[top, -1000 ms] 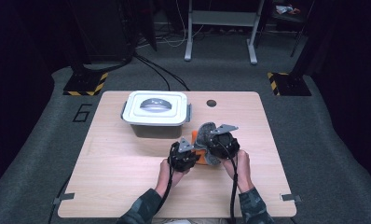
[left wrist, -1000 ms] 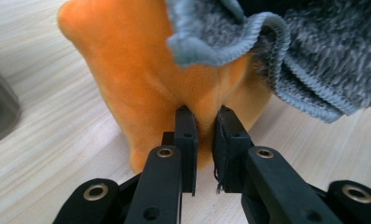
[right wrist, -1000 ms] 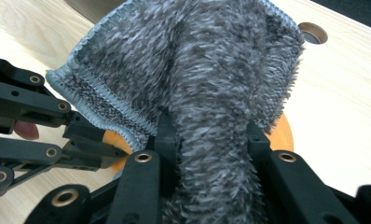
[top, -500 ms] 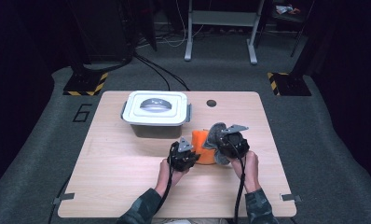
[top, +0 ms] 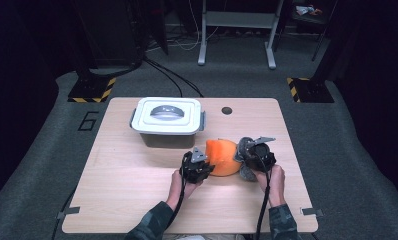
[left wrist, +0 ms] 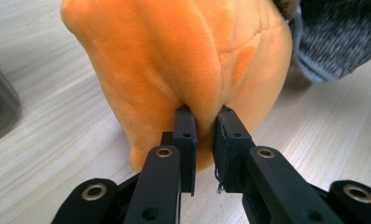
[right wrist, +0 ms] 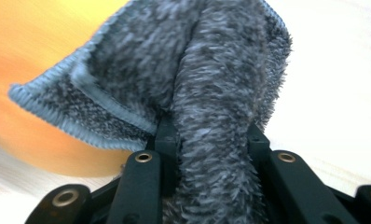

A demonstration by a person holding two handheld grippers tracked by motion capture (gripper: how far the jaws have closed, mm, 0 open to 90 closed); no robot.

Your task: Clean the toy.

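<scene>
An orange plush toy rests on the wooden table between my two grippers. My left gripper is shut on a fold of its orange fabric, pinched between the pads. My right gripper is shut on a grey fuzzy cloth with a light blue stitched hem; the cloth hangs against the toy's right side. In the left gripper view the grey cloth lies at the upper right, beyond the toy. In the right gripper view the orange toy is blurred behind the cloth.
A white lidded container with grey side latches stands behind the toy, toward the table's far left. A small dark round hole sits near the far edge. Bare wood spreads to the left and front.
My right gripper has moved rightward and down with the grey cloth, drawing it off the orange toy, which now shows far more. The left gripper has stayed put.
</scene>
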